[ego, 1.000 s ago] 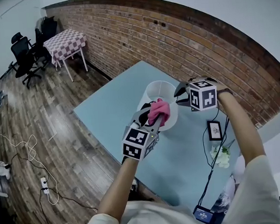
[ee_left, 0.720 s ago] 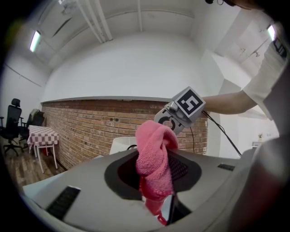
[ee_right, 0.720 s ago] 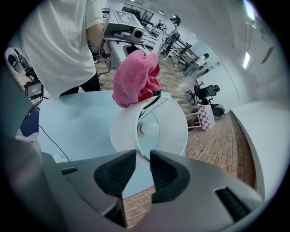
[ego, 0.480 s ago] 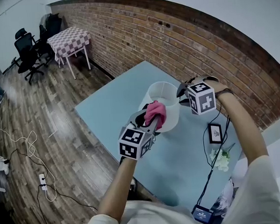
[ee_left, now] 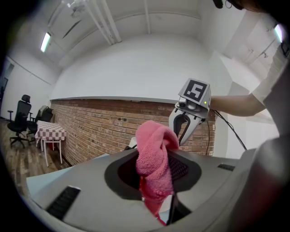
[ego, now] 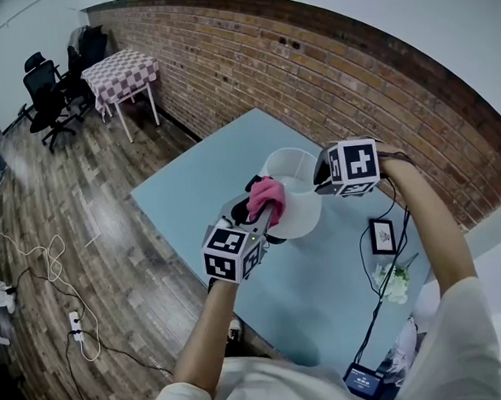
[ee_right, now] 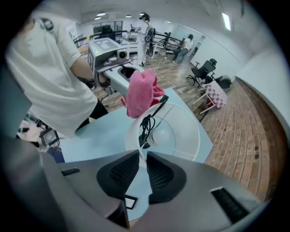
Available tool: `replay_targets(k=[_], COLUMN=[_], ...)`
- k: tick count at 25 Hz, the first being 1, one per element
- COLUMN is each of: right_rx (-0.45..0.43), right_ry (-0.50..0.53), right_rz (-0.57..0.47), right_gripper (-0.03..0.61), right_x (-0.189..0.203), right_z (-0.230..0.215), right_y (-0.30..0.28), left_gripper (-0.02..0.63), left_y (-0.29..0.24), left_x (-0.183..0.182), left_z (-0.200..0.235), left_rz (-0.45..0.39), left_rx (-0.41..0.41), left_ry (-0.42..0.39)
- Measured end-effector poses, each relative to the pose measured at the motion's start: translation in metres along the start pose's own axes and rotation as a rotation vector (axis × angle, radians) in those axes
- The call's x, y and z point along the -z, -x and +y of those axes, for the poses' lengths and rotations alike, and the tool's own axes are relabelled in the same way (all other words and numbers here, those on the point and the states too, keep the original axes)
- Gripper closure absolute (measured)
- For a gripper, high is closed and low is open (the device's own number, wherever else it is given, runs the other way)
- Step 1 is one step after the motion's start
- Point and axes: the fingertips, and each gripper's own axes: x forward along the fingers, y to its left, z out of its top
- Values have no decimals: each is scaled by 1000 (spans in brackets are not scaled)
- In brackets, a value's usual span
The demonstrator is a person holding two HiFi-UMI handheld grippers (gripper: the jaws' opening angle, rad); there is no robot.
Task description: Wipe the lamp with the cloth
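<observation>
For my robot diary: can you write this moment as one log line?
left hand-held gripper: holds cloth at lamp | right hand-held gripper: jaws just closed on lamp rim

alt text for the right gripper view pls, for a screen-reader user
Jaws of the right gripper, which have just been closing, pinch the near rim of a white lampshade, camera looking down into it at the bulb. At the far rim the left gripper holds a pink cloth; a light blue table lies below.

brick wall (ego: 327, 70) | wood floor (ego: 88, 206) | far corner — checkered table (ego: 122, 72), office chairs (ego: 44, 91), possibly two
</observation>
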Motion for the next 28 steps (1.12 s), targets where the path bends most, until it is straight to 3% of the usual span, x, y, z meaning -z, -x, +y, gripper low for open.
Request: replay_targets(k=[8, 14, 20, 28], right_rx=[-143, -187, -178, -186], right_ry=[-192, -242, -270, -311], right_rz=[-57, -106, -133, -153], right_gripper=[530, 551, 552, 541], right_x=[-15, -21, -22, -21], right_z=[18, 25, 25, 25], right_y=[5, 7, 7, 6], left_gripper=[476, 472, 466, 465], left_y=[-8, -16, -18, -17], left_x=[-7, 17, 46, 91], left_z=[-7, -9, 1, 17], left_rz=[-13, 45, 86, 130], left_rx=[13, 11, 22, 20], left_ry=[-10, -19, 44, 190])
